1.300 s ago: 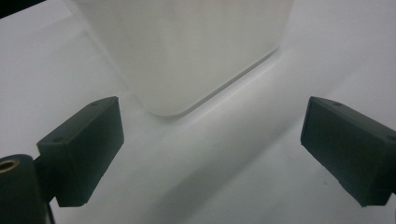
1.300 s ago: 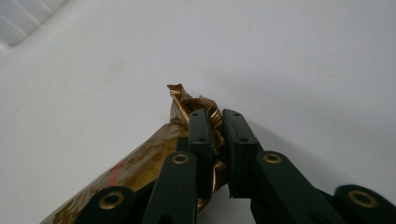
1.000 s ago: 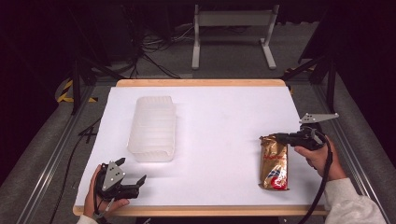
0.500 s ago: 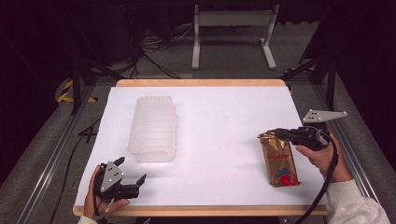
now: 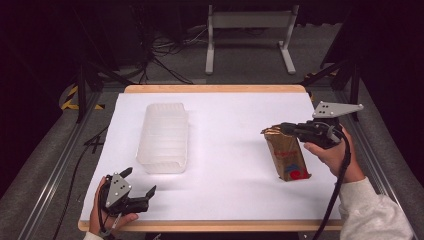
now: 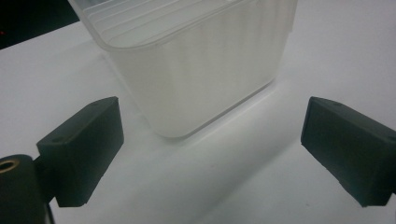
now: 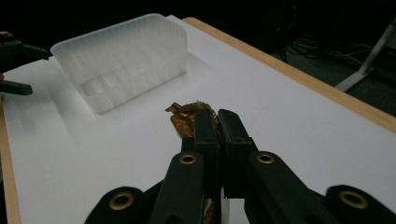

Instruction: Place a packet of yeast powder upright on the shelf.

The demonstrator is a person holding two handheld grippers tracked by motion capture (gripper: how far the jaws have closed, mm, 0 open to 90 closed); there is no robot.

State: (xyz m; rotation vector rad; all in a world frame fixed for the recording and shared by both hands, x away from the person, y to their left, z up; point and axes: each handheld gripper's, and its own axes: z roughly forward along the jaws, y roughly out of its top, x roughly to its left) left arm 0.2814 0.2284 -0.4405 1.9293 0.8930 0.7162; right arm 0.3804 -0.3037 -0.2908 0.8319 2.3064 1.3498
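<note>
A brown and gold snack bag (image 5: 286,154) with a red patch at its lower end hangs tilted at the table's right side. My right gripper (image 5: 283,128) is shut on its crimped top edge (image 7: 187,117), lifting that end. A translucent plastic tub (image 5: 164,136) stands at the left middle of the white table (image 5: 230,170). Near the front left corner my left gripper (image 5: 137,183) rests low and open, nothing between its jaws. The tub's near end (image 6: 196,88) stands just ahead of the wide-apart fingers (image 6: 84,147).
A wooden rim (image 5: 215,89) borders the table's far edge. Beyond it a metal stand (image 5: 247,37) and cables lie on the dark floor. Metal rails run along both sides.
My right gripper has risen and moved back, lifting the bag's top end off the table so the bag hangs more upright. The left gripper has stayed put.
</note>
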